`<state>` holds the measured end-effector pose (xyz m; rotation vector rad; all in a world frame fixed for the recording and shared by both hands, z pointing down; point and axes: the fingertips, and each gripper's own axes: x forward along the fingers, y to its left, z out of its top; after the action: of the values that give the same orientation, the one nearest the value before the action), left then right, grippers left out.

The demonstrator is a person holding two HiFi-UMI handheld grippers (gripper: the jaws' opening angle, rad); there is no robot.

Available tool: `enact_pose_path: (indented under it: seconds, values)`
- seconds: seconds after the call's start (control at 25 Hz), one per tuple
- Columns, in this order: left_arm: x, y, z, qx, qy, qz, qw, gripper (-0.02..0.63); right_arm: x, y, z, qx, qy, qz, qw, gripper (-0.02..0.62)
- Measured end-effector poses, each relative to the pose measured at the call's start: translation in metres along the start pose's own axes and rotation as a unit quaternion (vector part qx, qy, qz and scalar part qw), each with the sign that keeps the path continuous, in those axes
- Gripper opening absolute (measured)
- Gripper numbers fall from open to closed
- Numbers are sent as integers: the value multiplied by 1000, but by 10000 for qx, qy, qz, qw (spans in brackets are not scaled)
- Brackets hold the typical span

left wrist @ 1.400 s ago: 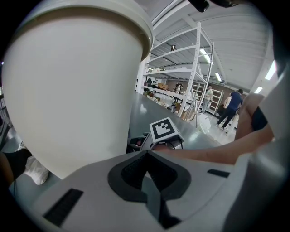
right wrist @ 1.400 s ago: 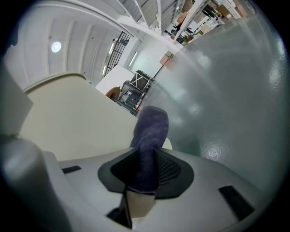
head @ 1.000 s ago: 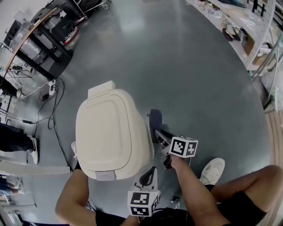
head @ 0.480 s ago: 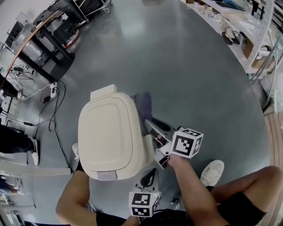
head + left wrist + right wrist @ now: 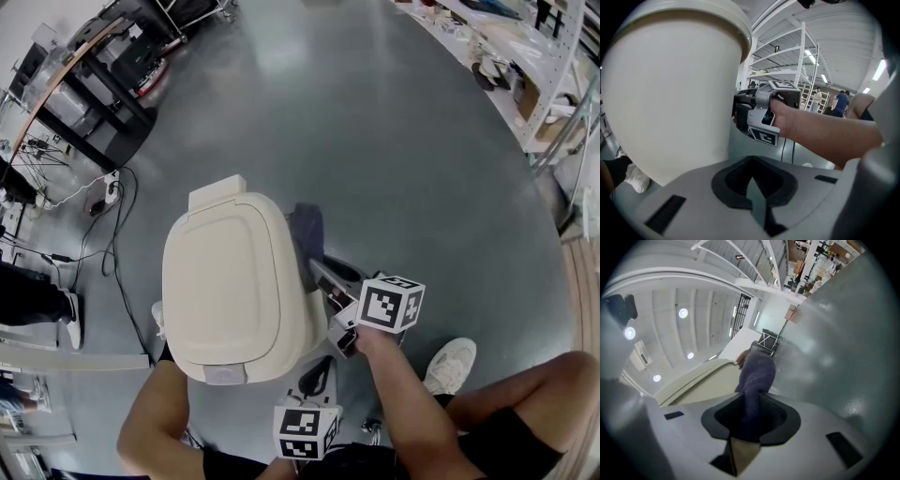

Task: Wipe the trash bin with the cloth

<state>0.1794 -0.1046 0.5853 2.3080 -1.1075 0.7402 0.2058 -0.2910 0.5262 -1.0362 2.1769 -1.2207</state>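
Observation:
A cream trash bin [image 5: 234, 281] with its lid down stands on the grey floor in the head view. My right gripper [image 5: 323, 274] is shut on a dark blue cloth [image 5: 306, 230], which is pressed against the bin's right side near the rim. In the right gripper view the cloth [image 5: 757, 373] runs out from between the jaws of that gripper [image 5: 750, 413] beside the bin [image 5: 703, 380]. My left gripper [image 5: 314, 375] is low at the bin's near right side, shut with nothing in it. The left gripper view shows the bin wall [image 5: 670, 89] and the right gripper [image 5: 759, 112] beyond the left gripper's own jaws [image 5: 751, 176].
Black tables [image 5: 103, 84] and cables [image 5: 103, 225] lie at the far left. Shelving [image 5: 525, 66] lines the right edge. My white shoe [image 5: 450, 361] is right of the grippers. Another person's leg [image 5: 37, 300] is at the left edge.
The right gripper has carried the cloth away from me along the bin's right side, then slightly back. The left gripper has hardly moved.

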Motion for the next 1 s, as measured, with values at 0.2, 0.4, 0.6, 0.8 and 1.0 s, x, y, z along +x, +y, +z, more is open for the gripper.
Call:
enact_pose_path:
  seconds: [0.2,0.4,0.6,0.8,1.0]
  values:
    - [1,0,-2,-25,25,-35,10000,-3,3,-20,-11,131,83,-161,9998,100]
    - [2,2,-3,-36,67,-77,9999,-3,7,-48,-28,184,290,-441,9984,100]
    - [11,-6,-7,-69,120,-88,9999,-3,1,-74,-40,342,437,-582,9968,100]
    - [12,-8,-9,-67,156,-137,9998,-3,3,-97,-58,404,587,-865,9937,100]
    - [14,-9,-9,-73,183,-123,9997,-3,-2,-124,-72,215,847,-1248,9883,100]
